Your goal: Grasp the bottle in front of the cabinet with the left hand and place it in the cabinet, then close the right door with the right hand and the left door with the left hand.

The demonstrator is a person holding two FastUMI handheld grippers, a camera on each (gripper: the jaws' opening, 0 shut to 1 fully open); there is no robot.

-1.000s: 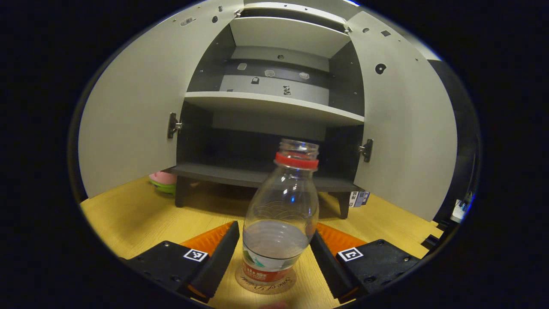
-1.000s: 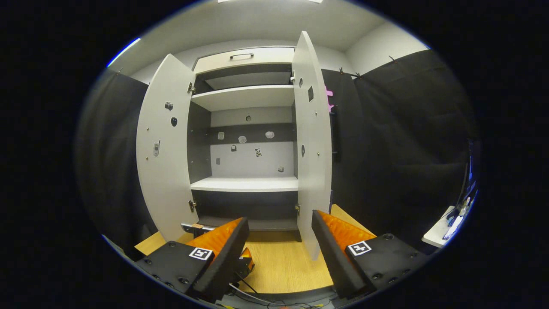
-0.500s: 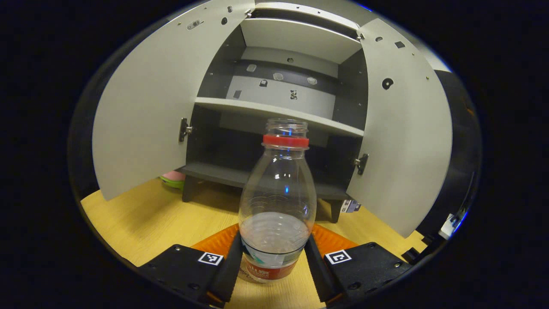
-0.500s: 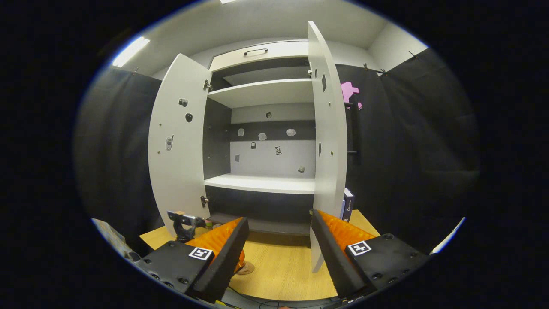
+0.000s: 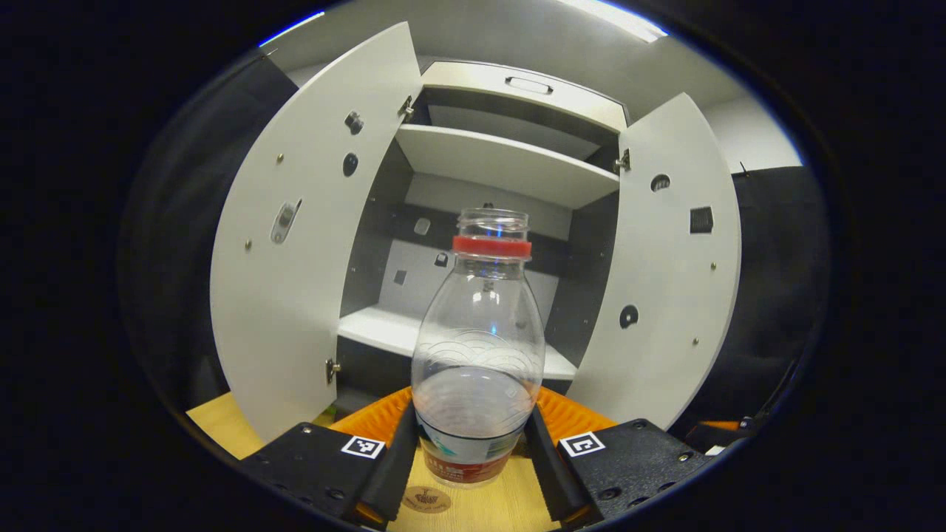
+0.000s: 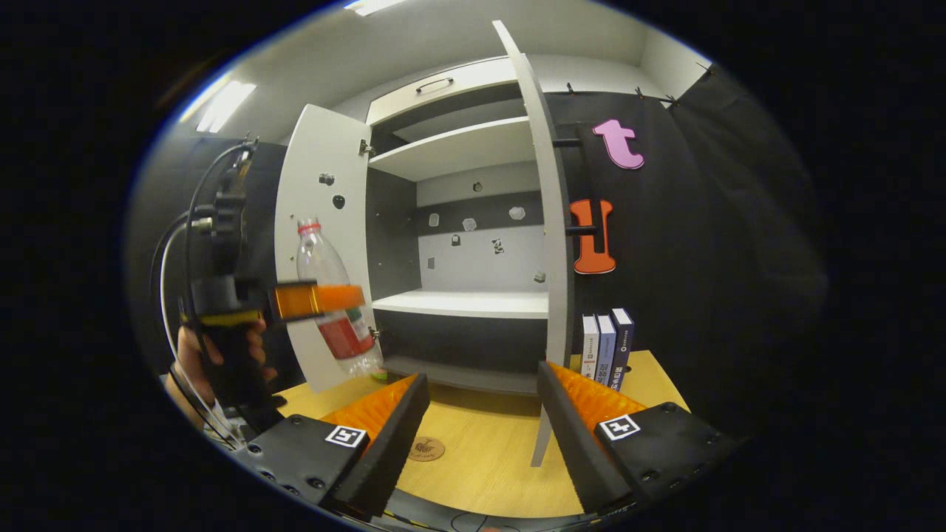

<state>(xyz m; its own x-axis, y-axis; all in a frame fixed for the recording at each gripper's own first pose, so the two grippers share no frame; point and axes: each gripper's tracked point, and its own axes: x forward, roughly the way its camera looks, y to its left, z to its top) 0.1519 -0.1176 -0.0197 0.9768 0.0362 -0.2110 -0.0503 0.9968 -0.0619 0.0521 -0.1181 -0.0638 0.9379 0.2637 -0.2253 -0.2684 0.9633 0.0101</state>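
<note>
— Gripping what, that left gripper point(image 5: 469, 454)?
— Both fingers clamp the bottle point(image 5: 477, 369), held above the table point(image 6: 488, 451) before the open cabinet point(image 6: 458, 303).
— And the right gripper point(image 6: 480, 436)?
— Spread wide — nothing between.

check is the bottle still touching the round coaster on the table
Apart. The right gripper view shows the bottle held in the air, well above the coaster lying on the table.

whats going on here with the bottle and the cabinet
A person holds a gripper in each hand. The left gripper is shut on a clear bottle with some water in it, lifted off the wooden table in front of the cabinet. Both cabinet doors stand open. The right gripper hangs open and empty near the right door.
</note>
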